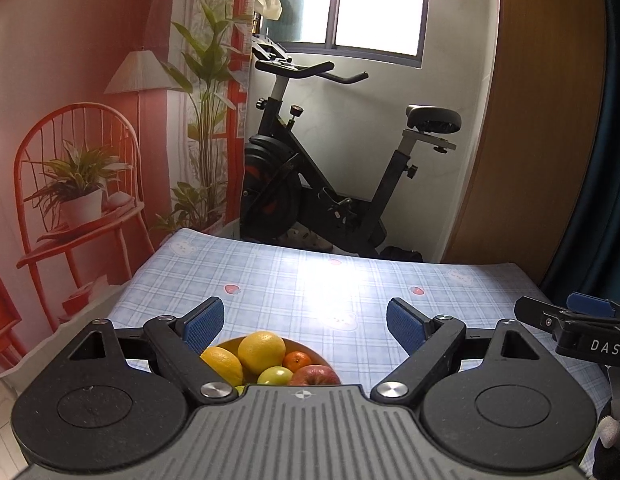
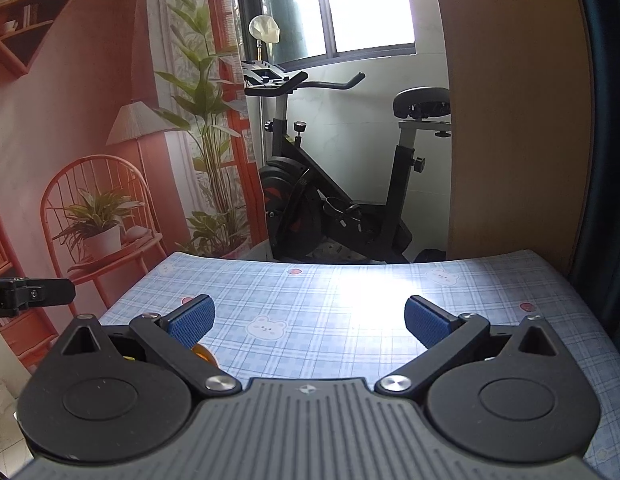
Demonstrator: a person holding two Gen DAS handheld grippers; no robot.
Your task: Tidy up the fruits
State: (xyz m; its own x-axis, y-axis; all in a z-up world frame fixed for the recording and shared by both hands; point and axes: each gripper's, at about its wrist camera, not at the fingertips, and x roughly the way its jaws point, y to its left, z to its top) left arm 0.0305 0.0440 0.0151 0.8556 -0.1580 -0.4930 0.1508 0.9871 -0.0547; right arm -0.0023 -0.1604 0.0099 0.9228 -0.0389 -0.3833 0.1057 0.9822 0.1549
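Low between the spread fingers of the left gripper [image 1: 304,322], a round orange bowl [image 1: 306,347] sits on the table [image 1: 270,280], whose smooth cloth is pale blue plaid printed with bears and strawberries. Heaped in it are a dimpled yellow orange [image 1: 262,351], an oval lemon [image 1: 222,365] at its 8 o'clock, a small tangerine [image 1: 297,361] at 3, a glossy green apple [image 1: 275,376] and a red apple [image 1: 315,376] at 6. The right gripper [image 2: 309,318] also gapes wide and empty; its ribbed blue pads [image 2: 190,322] stand over bare cloth, with a sliver of bowl at 8 o'clock.
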